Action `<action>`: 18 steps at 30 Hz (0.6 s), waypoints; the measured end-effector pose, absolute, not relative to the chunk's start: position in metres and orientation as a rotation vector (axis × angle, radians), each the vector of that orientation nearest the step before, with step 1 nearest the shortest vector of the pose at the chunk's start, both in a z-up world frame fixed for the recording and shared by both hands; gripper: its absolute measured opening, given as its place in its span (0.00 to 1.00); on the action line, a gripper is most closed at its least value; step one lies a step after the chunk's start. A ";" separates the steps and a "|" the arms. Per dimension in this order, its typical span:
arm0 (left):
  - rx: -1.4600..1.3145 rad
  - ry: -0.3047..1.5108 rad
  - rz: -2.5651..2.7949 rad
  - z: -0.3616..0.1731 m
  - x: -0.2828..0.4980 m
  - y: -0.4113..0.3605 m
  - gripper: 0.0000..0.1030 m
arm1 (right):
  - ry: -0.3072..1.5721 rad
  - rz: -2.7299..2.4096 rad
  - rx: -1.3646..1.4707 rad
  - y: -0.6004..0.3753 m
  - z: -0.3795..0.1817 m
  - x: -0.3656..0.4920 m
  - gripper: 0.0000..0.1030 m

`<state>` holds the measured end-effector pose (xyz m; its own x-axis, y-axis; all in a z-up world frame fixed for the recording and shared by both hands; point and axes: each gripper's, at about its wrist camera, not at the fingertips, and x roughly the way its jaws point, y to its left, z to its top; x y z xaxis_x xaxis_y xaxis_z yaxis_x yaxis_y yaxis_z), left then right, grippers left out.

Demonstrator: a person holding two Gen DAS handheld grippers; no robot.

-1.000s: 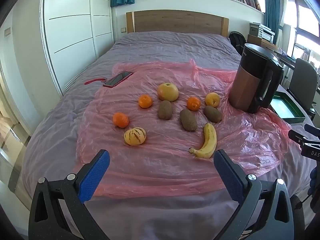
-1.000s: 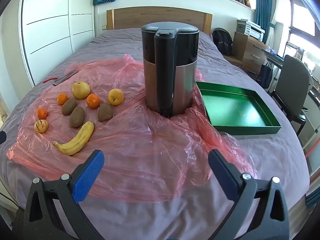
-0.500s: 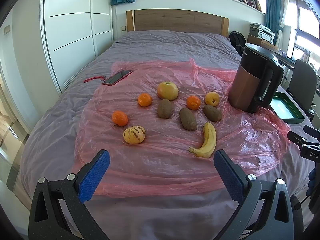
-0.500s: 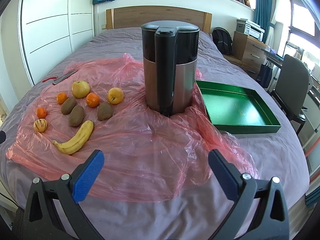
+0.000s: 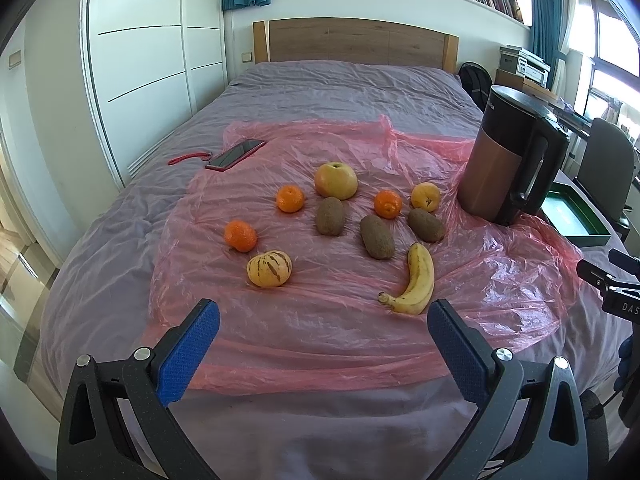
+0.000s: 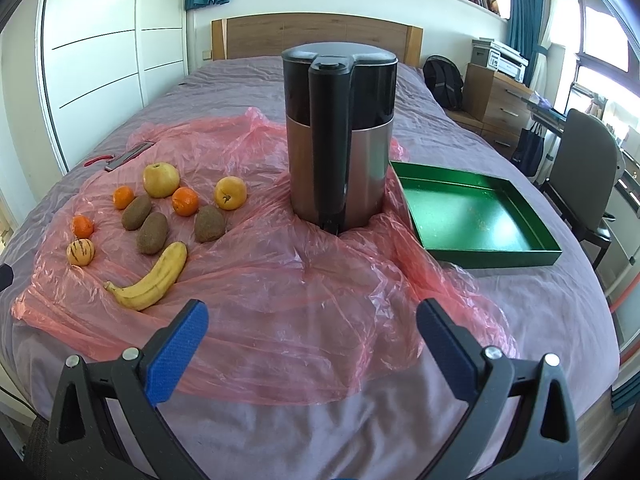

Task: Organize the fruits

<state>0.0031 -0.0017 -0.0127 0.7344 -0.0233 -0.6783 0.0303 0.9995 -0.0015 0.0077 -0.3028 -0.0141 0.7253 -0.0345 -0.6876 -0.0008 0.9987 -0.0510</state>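
Note:
Fruit lies on a pink plastic sheet point(image 5: 320, 332) on the bed: a banana point(image 5: 418, 280), three kiwis, one at the middle point(image 5: 376, 237), three tangerines, one at the left point(image 5: 240, 235), a striped yellow fruit point(image 5: 269, 269), a large apple point(image 5: 335, 180) and a small yellow fruit point(image 5: 426, 197). My left gripper point(image 5: 322, 334) is open and empty, in front of the fruit. My right gripper point(image 6: 312, 330) is open and empty, in front of the kettle point(image 6: 340, 136). The banana point(image 6: 154, 276) lies to its left, and the green tray point(image 6: 472, 216) to its right is empty.
A tall black and copper kettle point(image 5: 510, 160) stands on the sheet between fruit and tray point(image 5: 576, 220). A phone point(image 5: 236, 154) and a red cord point(image 5: 186, 157) lie at the far left. A chair point(image 6: 588, 172) and drawers stand right of the bed.
Both views shift only slightly; the left gripper has drawn back a little from the fruit. Both grippers stay open and nothing on the bed has moved.

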 end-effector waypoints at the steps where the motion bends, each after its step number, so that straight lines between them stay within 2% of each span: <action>1: 0.008 0.743 -0.030 -0.013 0.003 -0.001 0.99 | 0.758 -0.020 -0.048 -0.303 -0.014 0.007 1.00; 18: -0.013 0.732 -0.008 -0.015 0.004 0.001 0.99 | 0.753 -0.021 -0.032 -0.302 -0.012 0.007 1.00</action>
<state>0.0037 0.0013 -0.0146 0.7438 -0.0114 -0.6683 0.0027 0.9999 -0.0141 0.0070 -0.3019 -0.0116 0.7294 -0.0308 -0.6834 0.0079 0.9993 -0.0366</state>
